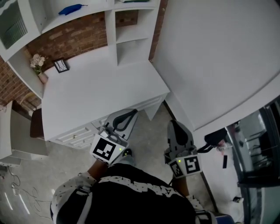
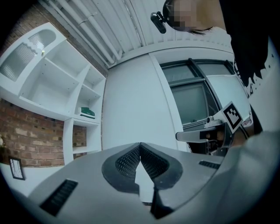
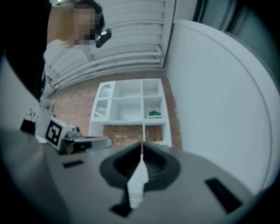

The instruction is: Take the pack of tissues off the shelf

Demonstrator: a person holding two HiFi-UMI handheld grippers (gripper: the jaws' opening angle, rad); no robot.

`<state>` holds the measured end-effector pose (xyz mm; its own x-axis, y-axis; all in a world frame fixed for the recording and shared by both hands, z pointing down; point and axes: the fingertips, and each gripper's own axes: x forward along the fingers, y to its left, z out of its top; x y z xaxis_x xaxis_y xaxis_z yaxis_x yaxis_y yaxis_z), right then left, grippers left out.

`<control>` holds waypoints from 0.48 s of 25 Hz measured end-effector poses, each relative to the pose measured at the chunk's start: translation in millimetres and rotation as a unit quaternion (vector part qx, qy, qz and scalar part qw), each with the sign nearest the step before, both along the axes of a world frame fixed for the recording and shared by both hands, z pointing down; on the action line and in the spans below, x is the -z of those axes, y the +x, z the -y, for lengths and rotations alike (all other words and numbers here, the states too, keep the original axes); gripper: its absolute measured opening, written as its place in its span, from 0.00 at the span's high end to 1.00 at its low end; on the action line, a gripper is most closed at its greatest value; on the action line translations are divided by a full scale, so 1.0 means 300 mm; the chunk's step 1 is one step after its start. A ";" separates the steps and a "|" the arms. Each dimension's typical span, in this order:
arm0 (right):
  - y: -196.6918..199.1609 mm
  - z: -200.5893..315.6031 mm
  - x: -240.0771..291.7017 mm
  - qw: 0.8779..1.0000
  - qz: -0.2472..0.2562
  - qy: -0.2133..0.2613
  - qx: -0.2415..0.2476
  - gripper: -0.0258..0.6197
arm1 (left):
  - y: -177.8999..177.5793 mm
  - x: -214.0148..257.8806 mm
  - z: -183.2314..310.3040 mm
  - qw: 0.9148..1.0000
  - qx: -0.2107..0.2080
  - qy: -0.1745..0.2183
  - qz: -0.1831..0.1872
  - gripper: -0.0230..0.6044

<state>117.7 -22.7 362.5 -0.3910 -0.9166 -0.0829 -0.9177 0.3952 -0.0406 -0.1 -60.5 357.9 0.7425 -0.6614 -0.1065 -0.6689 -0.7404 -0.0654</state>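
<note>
The pack of tissues (image 2: pixel 86 113) is a small green packet lying in an upper right compartment of the white shelf unit (image 2: pixel 65 87), above the desk. In the right gripper view the pack of tissues (image 3: pixel 154 114) sits far off, straight ahead in the shelf unit (image 3: pixel 131 103). My left gripper (image 1: pixel 131 114) is held in front of the desk's near edge, jaws shut and empty. My right gripper (image 1: pixel 174 126) hangs beside it over the floor, also shut with nothing in it. Both are well short of the shelf. The jaws of the left gripper (image 2: pixel 140 148) and of the right gripper (image 3: pixel 142 146) meet tip to tip.
A white desk (image 1: pixel 96 94) with drawers (image 1: pixel 81 135) stands below the shelf, against a brick wall (image 1: pixel 70 37). On its far left are a small picture frame (image 1: pixel 61 65) and a vase of flowers (image 1: pixel 38 65). A blue object (image 1: pixel 72 8) lies on a shelf. A large white panel (image 1: pixel 218 57) rises at right.
</note>
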 end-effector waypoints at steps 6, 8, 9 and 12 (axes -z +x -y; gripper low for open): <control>-0.036 0.107 0.006 1.000 -0.007 -0.002 0.001 0.91 | -0.039 -0.001 0.113 1.000 0.002 -0.003 -0.002 0.91; -0.038 0.140 0.003 1.000 -0.012 -0.003 -0.001 0.91 | -0.043 0.000 0.147 1.000 -0.001 -0.003 -0.004 0.91; -0.041 0.157 0.001 1.000 -0.015 -0.003 0.000 0.91 | -0.044 0.000 0.164 1.000 -0.002 -0.003 -0.005 0.91; -0.054 0.205 0.002 1.000 -0.018 -0.004 0.000 0.91 | -0.054 0.000 0.215 1.000 -0.005 -0.003 -0.007 0.91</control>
<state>101.4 -84.3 362.0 -0.3928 -0.9176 -0.0612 -0.9190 0.3941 -0.0104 -16.3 -125.0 357.8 0.7474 -0.6549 -0.1120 -0.6626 -0.7472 -0.0519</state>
